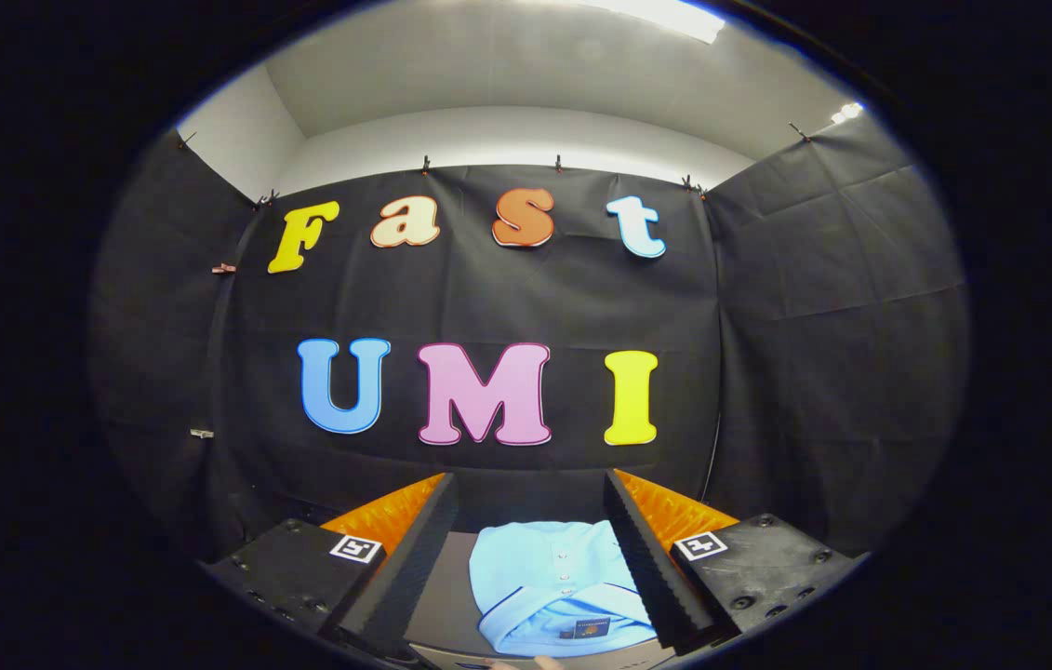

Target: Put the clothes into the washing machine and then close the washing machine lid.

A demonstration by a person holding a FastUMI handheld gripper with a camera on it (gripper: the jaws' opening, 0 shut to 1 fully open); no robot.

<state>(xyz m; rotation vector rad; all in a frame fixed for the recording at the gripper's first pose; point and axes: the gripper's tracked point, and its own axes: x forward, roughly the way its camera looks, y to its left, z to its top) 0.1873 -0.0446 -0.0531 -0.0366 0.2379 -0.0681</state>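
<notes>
Task barely begun: the shirt has yet to go into the washer.

One folded light-blue shirt (552, 586) lies on a grey surface (445, 596), between the two fingers of the gripper (530, 521), which stand spread apart and released, pressing on nothing. By this judgement, grasping, loading and closing the lid all remain. Count: one shirt, one gripper.

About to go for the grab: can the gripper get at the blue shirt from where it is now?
Probably yes. The gripper is open, its fingers spread to either side of the folded light blue shirt, which lies between them on a dark surface. Nothing appears to sit in the way.
</notes>
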